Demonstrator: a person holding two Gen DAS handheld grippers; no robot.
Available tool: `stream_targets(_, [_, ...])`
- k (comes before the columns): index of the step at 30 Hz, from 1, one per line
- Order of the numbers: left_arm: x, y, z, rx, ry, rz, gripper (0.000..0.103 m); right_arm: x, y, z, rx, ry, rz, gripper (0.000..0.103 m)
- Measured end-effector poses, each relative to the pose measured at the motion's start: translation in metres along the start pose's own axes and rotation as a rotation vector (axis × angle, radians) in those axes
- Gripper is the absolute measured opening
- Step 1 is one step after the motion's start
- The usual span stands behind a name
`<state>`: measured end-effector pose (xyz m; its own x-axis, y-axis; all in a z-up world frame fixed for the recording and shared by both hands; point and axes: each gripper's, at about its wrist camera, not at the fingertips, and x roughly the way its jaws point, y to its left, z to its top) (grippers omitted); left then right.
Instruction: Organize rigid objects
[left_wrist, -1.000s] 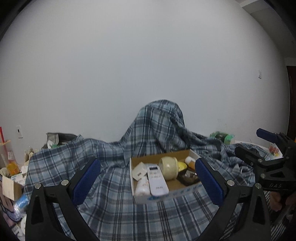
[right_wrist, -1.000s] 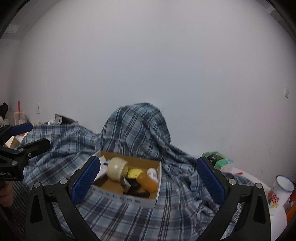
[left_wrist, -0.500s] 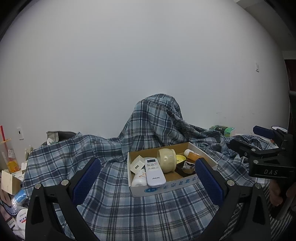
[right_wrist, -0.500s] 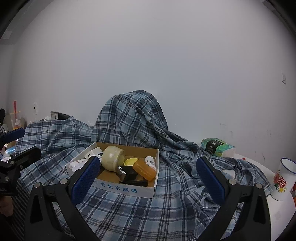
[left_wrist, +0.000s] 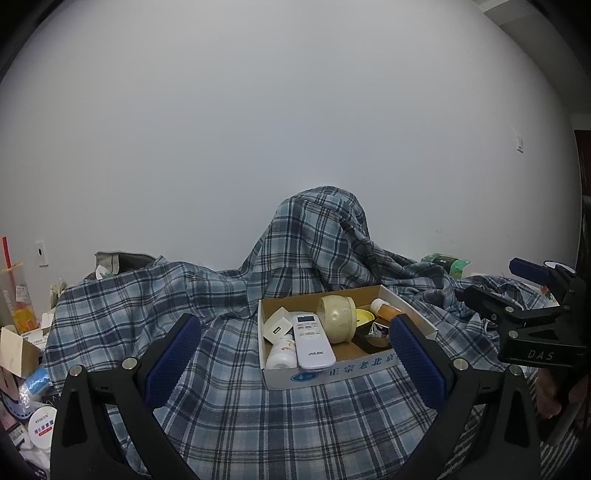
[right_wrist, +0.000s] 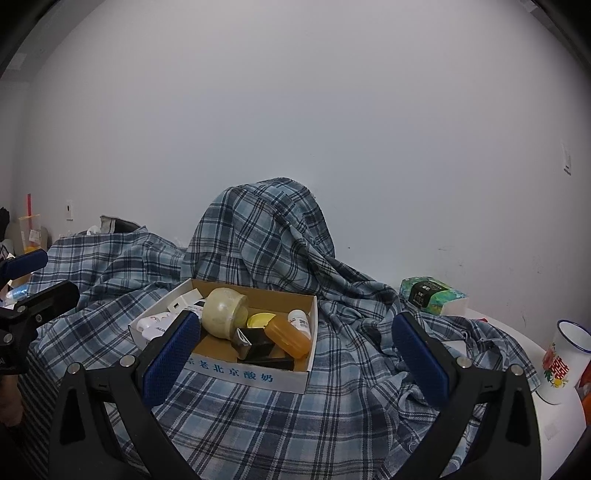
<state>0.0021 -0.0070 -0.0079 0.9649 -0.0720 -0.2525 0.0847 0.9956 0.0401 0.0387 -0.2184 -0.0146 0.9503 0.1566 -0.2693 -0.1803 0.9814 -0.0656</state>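
Note:
A shallow cardboard box (left_wrist: 332, 371) (right_wrist: 255, 374) sits on a blue plaid cloth (left_wrist: 236, 413) (right_wrist: 332, 406). Inside lie a white remote (left_wrist: 313, 341), a cream round jar (left_wrist: 336, 319) (right_wrist: 221, 312), a white bottle (left_wrist: 281, 352), a white adapter (left_wrist: 277, 325), an orange bottle (right_wrist: 290, 336), a yellow lid (right_wrist: 260, 319) and a black case (right_wrist: 258, 349). My left gripper (left_wrist: 295, 363) is open in front of the box, nothing between its fingers. My right gripper (right_wrist: 295, 363) is open too, near the box's right front corner. Each gripper shows at the other view's edge.
The cloth drapes over a tall hump (right_wrist: 266, 236) behind the box against a white wall. A green tissue pack (right_wrist: 432, 295) and an enamel mug (right_wrist: 563, 354) stand at the right. Cartons, a drink cup (left_wrist: 16, 291) and a jar (left_wrist: 42, 426) crowd the left.
Both views have tilted and risen, so the box now sits lower and closer in frame. Both grippers stay open and empty; the box contents have not moved.

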Motion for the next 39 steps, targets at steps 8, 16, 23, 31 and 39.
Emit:
stream_targets(8, [-0.0002,0.0007,0.0007,-0.004,-0.001,0.0,0.103,0.001,0.0,-0.0002,0.0,0.006,-0.001,0.103])
stream_targets(16, [-0.0013,0.0019,0.0004,-0.016,-0.007,0.0,0.103,0.0005,-0.0002,-0.0005,0.001,0.001,-0.002,0.103])
stream_targets(23, [-0.0015,0.0016,0.0004,-0.016,-0.008,0.001,0.103,0.0006,0.0002,-0.0007,0.001,0.0,0.001,0.103])
stream_targets(31, [-0.0017,0.0037,0.0008,-0.017,-0.007,-0.002,0.103,0.0,0.0006,-0.0009,-0.001,-0.002,0.0,0.103])
stream_targets(39, [-0.0044,0.002,0.0014,-0.022,-0.017,0.01,0.103,-0.0006,0.0003,-0.0006,0.001,-0.005,0.002,0.103])
